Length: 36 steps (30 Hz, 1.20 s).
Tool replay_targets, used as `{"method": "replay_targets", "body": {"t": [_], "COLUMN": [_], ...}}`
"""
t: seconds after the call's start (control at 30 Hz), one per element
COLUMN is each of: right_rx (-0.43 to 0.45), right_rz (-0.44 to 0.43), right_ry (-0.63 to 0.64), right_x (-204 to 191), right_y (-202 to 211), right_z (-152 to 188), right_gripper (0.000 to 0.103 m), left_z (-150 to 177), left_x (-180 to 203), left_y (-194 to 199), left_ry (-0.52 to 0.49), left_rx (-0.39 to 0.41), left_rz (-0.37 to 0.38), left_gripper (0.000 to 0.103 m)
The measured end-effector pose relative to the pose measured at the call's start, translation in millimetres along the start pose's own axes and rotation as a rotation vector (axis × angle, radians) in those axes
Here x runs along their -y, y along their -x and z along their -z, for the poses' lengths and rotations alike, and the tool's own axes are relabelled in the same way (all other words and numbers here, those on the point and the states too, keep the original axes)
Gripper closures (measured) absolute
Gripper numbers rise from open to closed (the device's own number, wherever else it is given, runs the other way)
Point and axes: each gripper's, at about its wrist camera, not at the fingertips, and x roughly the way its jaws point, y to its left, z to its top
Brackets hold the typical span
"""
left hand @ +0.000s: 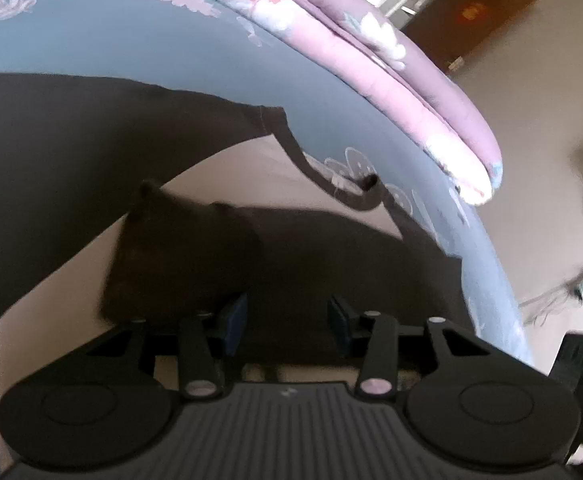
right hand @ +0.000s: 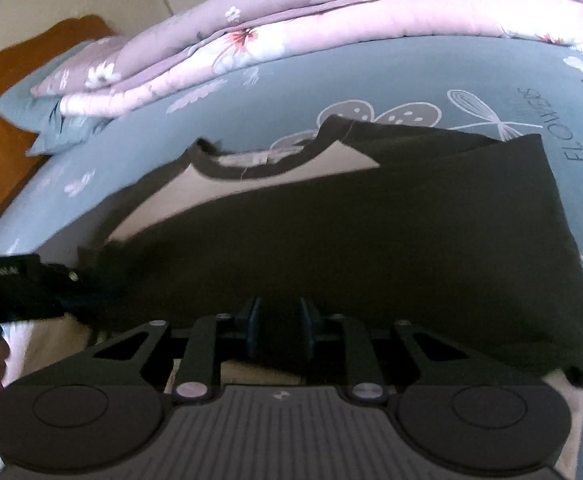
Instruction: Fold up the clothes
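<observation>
Dark shirt flat on blue sheet; left claw spread, right claw pinching shirt hem.

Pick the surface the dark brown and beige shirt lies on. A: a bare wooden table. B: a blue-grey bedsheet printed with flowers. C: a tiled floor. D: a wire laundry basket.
B: the dark brown and beige shirt is spread over the blue-grey flower-printed bedsheet, below the folded pink floral quilt.
</observation>
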Motion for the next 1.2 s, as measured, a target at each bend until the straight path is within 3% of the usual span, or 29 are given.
{"method": "replay_targets", "body": {"t": [0.17,0.3,0.47,0.6,0.7,0.83,0.93,0.97,1.1,1.2], "right_rx": [-0.014,0.032,-0.035,-0.032,-0.043,-0.025,-0.003,0.001,0.001,-0.012], "right_rz": [0.000,-0.030,-0.025,-0.040,-0.049,-0.048,-0.040,-0.037,-0.009,0.003], "right_ry": [0.025,0.082,0.116,0.143,0.143,0.125,0.101,0.091,0.065,0.047], "right_x": [-4,-24,-44,-49,-48,-47,-44,-42,-31,-19], "right_y": [8,8,-22,-12,-7,-4,-3,-4,-5,-6], "right_z": [-2,-17,-14,6,9,-9,-19,-21,-18,-17], "right_gripper": [0.077,0.076,0.076,0.072,0.072,0.072,0.071,0.071,0.071,0.071], "left_z": [-2,5,14,21,18,-4,-21,-24,-14,-7], "left_x": [12,14,16,18,22,34,24,19,-11,-20], "left_y": [14,12,10,8,15,23,6,-1,0,15], "left_ry": [-0.025,-0.071,-0.130,-0.176,-0.150,-0.192,-0.117,-0.098,-0.056,-0.028], "left_rx": [-0.019,-0.021,-0.022,-0.023,-0.034,0.097,0.096,0.091,0.093,0.105], "left_rz": [-0.001,-0.001,-0.001,-0.001,-0.008,-0.021,0.006,-0.032,-0.074,-0.037], "left_gripper": [0.057,0.041,0.041,0.041,0.041,0.040,0.039,0.040,0.076,0.074]}}
